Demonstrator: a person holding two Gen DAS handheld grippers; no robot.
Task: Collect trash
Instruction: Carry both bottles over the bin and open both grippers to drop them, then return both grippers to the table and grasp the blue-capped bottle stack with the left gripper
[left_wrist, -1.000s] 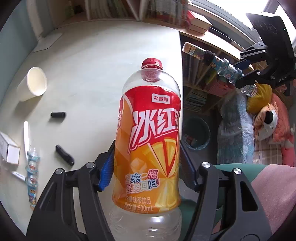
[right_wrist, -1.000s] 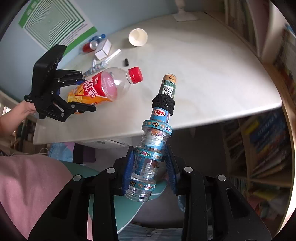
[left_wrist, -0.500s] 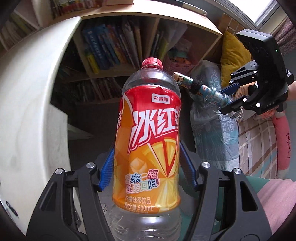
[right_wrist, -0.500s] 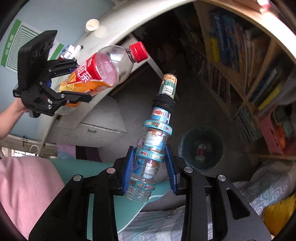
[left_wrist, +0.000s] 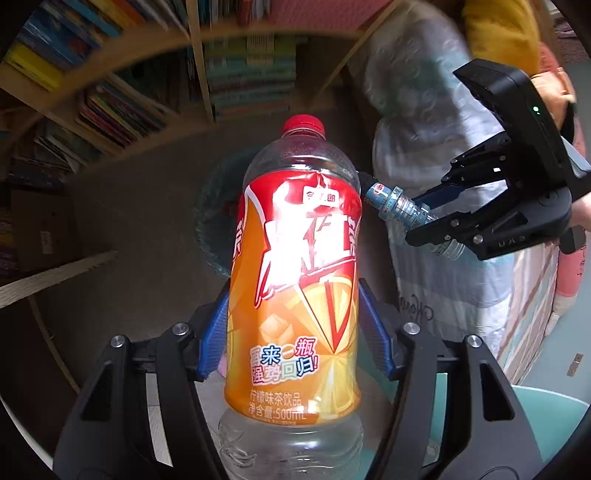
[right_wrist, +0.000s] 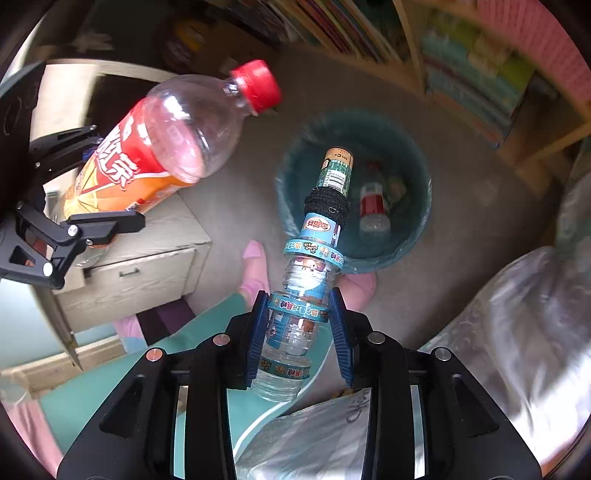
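Left wrist view is showing the left gripper (left_wrist: 295, 332) clamping a tea bottle (left_wrist: 295, 280), whose body is hiding most of the bin (left_wrist: 214, 221). Right gripper (right_wrist: 299, 332) is pinching a stack of small bottles (right_wrist: 306, 273) over the bin (right_wrist: 417, 236); the trash inside is blurring together.

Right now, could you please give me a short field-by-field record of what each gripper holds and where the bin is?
left gripper: shut on the iced tea bottle, red cap on
right gripper: shut on the stack of small bottles
trash bin: on the floor below both grippers, a bottle already inside
stack tip: over the bin opening
iced tea bottle: beside the bin, not over it
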